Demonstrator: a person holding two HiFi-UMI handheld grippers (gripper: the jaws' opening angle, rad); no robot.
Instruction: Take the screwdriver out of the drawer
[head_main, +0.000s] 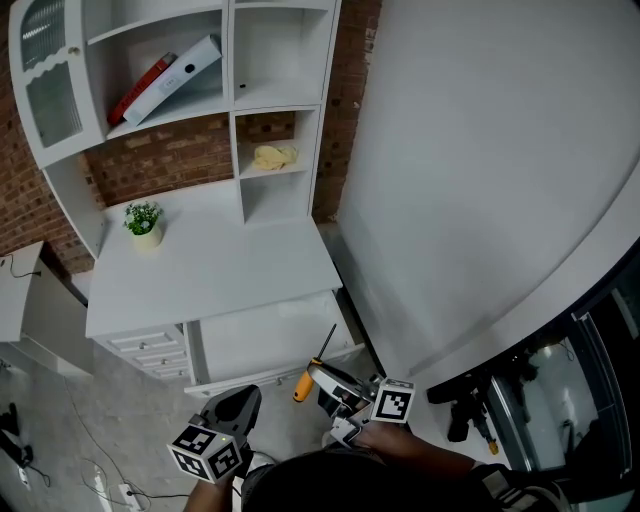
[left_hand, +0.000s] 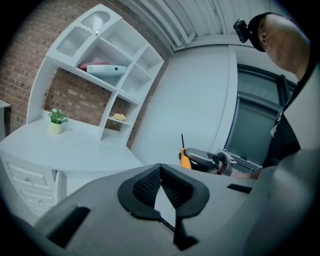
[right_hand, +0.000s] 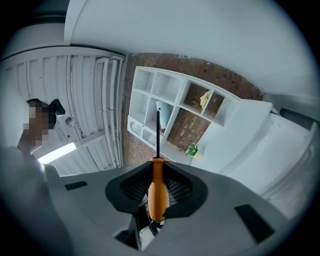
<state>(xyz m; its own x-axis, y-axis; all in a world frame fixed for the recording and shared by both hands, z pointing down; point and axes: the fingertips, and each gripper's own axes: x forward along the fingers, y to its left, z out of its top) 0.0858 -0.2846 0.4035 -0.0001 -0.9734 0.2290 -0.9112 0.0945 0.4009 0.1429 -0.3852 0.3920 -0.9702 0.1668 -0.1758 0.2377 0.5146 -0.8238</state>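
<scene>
screwdriver with orange plastic handle and thin black shaft (right_hand: 157, 192) is clamped by its handle in my right claw (right_hand: 157, 167), shaft forward, so i judge it snags nothing. it hangs over the front rim of the open white drawer (head_main: 260, 335), apparently clear of it. my left claw (left_hand: 160, 167) is pressed together, empty, low and aside. free room lies toward me, below the white table (head_main: 210, 265) edge.

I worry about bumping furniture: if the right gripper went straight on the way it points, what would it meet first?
Probably the white shelves above the desk; the screwdriver in the right gripper would touch first. Nothing shows between, though depth is unclear.
</scene>
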